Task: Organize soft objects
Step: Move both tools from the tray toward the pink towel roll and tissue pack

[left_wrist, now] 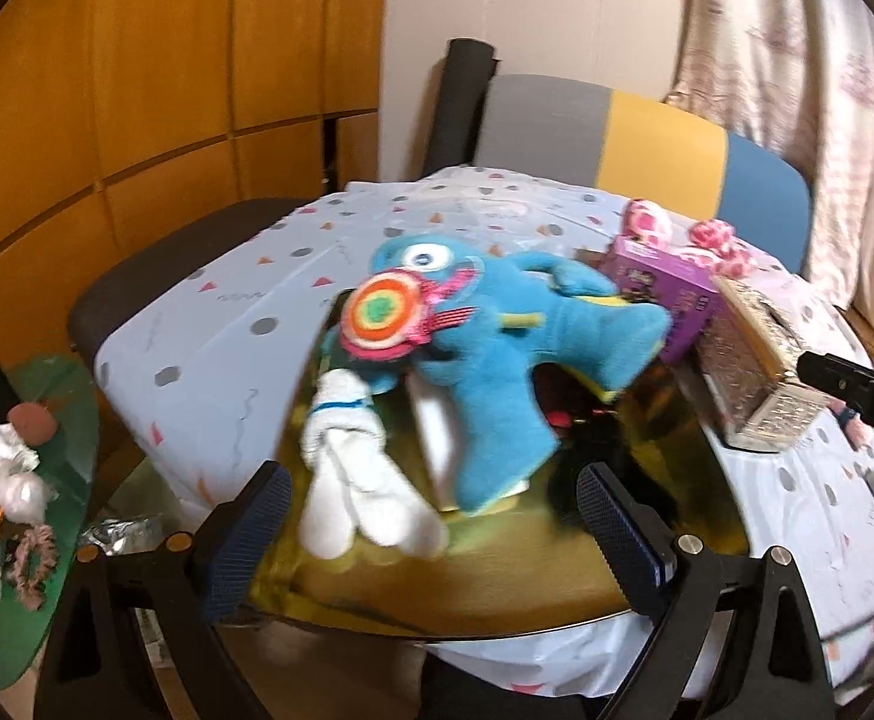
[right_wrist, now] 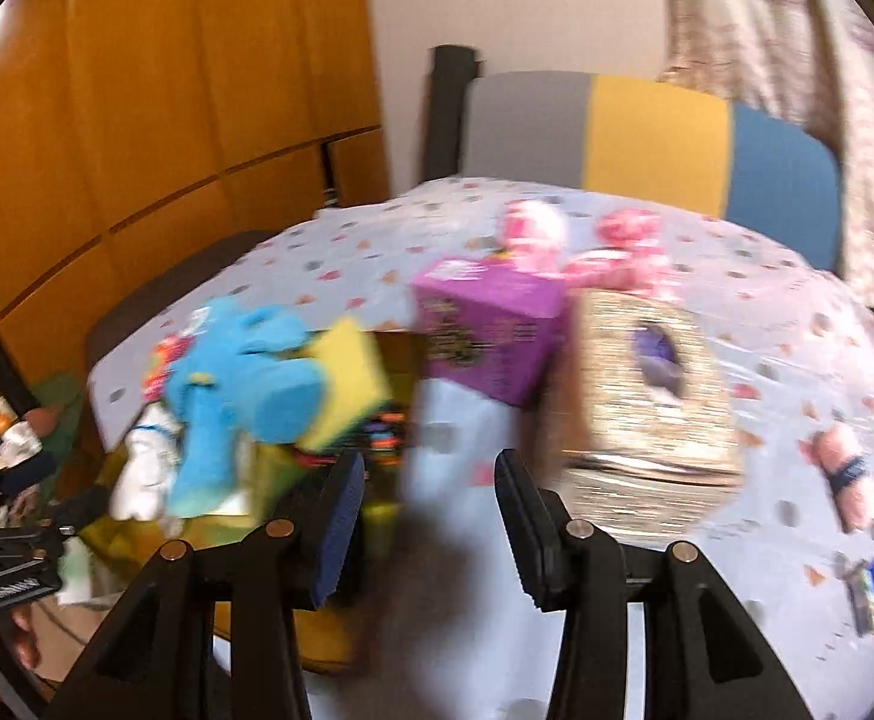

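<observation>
A blue plush monster (left_wrist: pixel 496 336) with a round striped lollipop (left_wrist: pixel 380 317) lies across a gold box (left_wrist: pixel 496 576), beside rolled white socks (left_wrist: pixel 353 468). My left gripper (left_wrist: pixel 431 534) is open and empty, just in front of the box. In the right wrist view, which is blurred, the plush (right_wrist: pixel 245 384) and socks (right_wrist: pixel 149 468) sit at the left. My right gripper (right_wrist: pixel 431 522) is open and empty over the table. A pink rolled sock (right_wrist: pixel 844 468) lies at the right. Pink soft items (right_wrist: pixel 580 240) lie behind the purple box.
A purple box (right_wrist: pixel 490 330) and a glittery tissue box (right_wrist: pixel 646 396) stand on the patterned tablecloth (left_wrist: pixel 227 324). A striped chair back (left_wrist: pixel 646 144) is behind the table. A green side table (left_wrist: pixel 71 420) with clutter is at the left. A small wrapper (right_wrist: pixel 868 594) lies near the right.
</observation>
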Demonstrator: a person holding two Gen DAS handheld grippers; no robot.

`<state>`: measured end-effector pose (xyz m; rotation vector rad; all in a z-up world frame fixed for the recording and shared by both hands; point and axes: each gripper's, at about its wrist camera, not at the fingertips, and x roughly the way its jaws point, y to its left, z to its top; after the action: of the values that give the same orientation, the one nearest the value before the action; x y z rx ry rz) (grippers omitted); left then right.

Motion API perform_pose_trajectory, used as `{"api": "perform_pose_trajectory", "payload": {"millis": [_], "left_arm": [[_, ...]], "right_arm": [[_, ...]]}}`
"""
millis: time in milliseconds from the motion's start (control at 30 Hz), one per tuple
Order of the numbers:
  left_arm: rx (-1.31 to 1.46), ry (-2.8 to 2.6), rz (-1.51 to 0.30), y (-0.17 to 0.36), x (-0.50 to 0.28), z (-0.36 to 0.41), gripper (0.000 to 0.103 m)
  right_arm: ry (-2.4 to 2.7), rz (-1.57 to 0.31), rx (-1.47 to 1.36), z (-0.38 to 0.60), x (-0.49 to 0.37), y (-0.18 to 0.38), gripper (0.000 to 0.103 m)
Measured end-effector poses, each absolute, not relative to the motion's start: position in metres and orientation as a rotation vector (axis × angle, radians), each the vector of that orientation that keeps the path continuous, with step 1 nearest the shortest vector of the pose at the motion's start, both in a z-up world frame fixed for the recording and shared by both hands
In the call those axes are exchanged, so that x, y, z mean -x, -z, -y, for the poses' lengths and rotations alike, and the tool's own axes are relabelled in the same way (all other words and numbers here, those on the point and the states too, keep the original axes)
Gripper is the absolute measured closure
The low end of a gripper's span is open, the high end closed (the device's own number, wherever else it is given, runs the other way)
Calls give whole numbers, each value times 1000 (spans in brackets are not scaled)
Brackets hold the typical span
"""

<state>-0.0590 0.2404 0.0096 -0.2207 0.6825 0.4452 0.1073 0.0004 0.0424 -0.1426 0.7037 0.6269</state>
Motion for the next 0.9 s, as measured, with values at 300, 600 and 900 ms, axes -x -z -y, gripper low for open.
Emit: {"api": "perform_pose_trajectory", "payload": {"millis": [300,600,900], "left_arm": [[175,-349,-696,-16,37,-207,6],[88,-143,-698,-33,9,-149,6],[-44,94,-720,-47,-32,-58,6]], "right_arm": [[-266,-788,9,144,-164,-22,57],[259,-812,-348,332,-198,13,57],[301,-801,-763,399,-178,35,57]]}}
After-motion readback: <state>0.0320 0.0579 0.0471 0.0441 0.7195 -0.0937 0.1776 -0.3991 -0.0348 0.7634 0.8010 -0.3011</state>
